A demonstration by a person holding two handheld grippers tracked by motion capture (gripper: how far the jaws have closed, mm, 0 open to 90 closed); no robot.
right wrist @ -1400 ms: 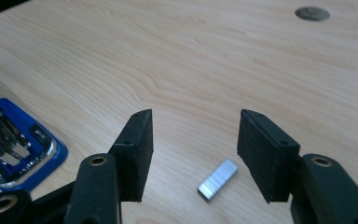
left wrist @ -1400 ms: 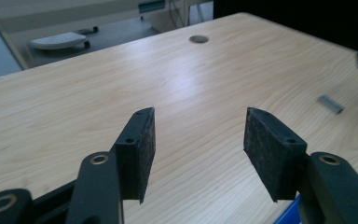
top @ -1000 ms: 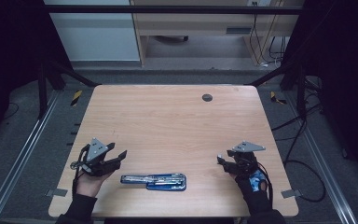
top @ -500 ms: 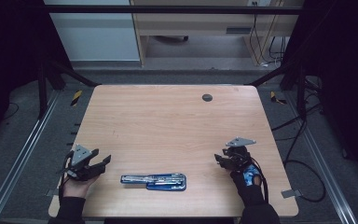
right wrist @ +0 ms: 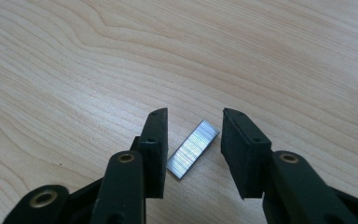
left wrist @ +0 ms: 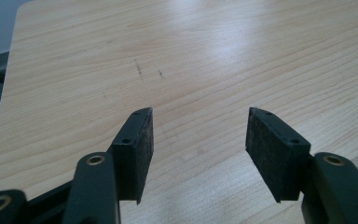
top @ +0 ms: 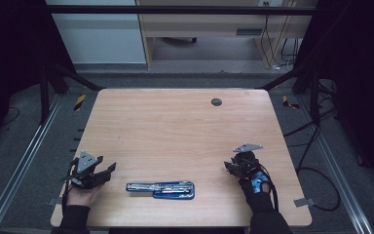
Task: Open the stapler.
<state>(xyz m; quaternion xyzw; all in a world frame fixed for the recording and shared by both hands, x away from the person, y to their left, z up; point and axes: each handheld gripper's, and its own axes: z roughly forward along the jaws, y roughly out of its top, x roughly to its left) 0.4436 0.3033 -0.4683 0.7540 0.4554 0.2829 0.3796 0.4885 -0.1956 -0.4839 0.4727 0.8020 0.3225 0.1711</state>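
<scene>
Right gripper (right wrist: 193, 126) jaws, just closing, straddle a staple strip (right wrist: 193, 148) without touching. Left gripper (left wrist: 198, 135) wide, empty. Stapler (top: 160, 188) lies between them on the desk (top: 175, 131).

Black grippers (top: 93, 174), grey three-cornered plates, dark sleeves, blue glove

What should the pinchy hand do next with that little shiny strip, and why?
Probably keep closing the right gripper until its pads pinch the staple strip. The strip lies flat on the table, between the jaws, which have just been closing but do not press on it yet. The open stapler waits nearby, and the left gripper is open with nothing in it.
</scene>
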